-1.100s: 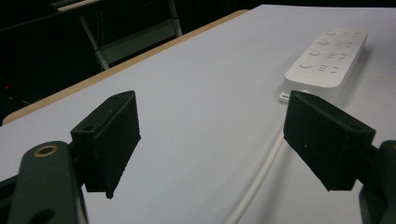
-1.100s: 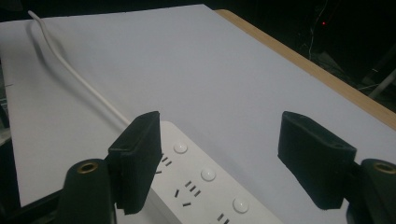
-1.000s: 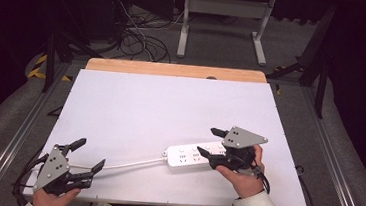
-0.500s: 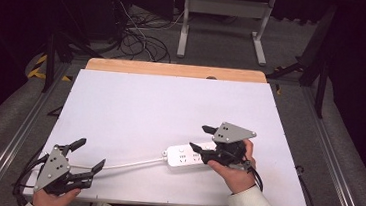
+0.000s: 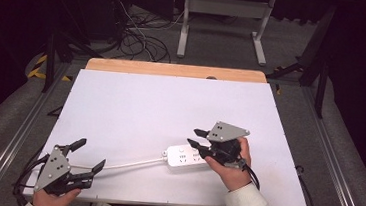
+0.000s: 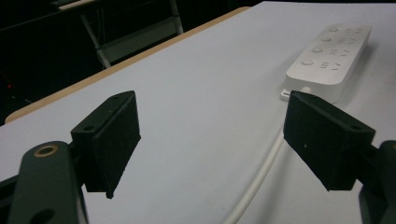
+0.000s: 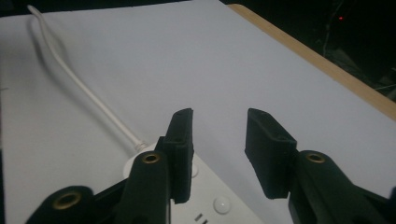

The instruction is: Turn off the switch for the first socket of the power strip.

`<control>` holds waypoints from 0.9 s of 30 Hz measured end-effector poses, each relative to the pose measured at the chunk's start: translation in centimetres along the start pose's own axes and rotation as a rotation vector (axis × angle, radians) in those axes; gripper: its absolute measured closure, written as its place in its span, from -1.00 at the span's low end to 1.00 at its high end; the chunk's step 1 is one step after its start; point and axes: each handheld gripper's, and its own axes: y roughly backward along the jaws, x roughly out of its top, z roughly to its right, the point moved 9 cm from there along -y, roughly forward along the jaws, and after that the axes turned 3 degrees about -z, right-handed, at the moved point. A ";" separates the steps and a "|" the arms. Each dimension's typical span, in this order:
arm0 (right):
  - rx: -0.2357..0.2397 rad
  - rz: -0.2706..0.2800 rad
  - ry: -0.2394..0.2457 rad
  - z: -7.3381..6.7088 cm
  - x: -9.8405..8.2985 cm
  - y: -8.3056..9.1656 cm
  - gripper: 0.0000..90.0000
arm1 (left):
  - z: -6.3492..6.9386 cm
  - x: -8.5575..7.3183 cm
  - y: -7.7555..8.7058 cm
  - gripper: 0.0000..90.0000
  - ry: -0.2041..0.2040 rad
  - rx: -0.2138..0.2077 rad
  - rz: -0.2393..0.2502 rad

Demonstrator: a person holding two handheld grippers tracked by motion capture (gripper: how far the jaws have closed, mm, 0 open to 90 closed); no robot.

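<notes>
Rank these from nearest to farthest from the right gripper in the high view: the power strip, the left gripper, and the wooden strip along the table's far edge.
1. Power strip: directly under the right gripper, at its jaws.
2. Wooden strip: along the table's far edge, beyond the gripper.
3. Left gripper: at the near left corner, across the table.
</notes>
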 end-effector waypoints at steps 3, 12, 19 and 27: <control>0.046 -0.002 -0.024 -0.3 0.0 -0.2 0.64 | 0.0 0.0 0.0 -0.57 0.000 0.000 0.000; 0.126 -0.066 -0.036 -1.1 -0.6 -1.1 1.00 | 0.0 0.0 0.0 -0.57 0.000 0.001 0.000; 0.097 -0.128 -0.042 -0.7 -1.2 -2.0 1.00 | -0.1 0.0 0.0 -0.57 -0.007 0.002 -0.003; 0.076 -0.220 -0.045 -0.6 -2.3 -4.0 1.00 | 0.0 0.0 0.0 -0.57 -0.008 0.002 -0.004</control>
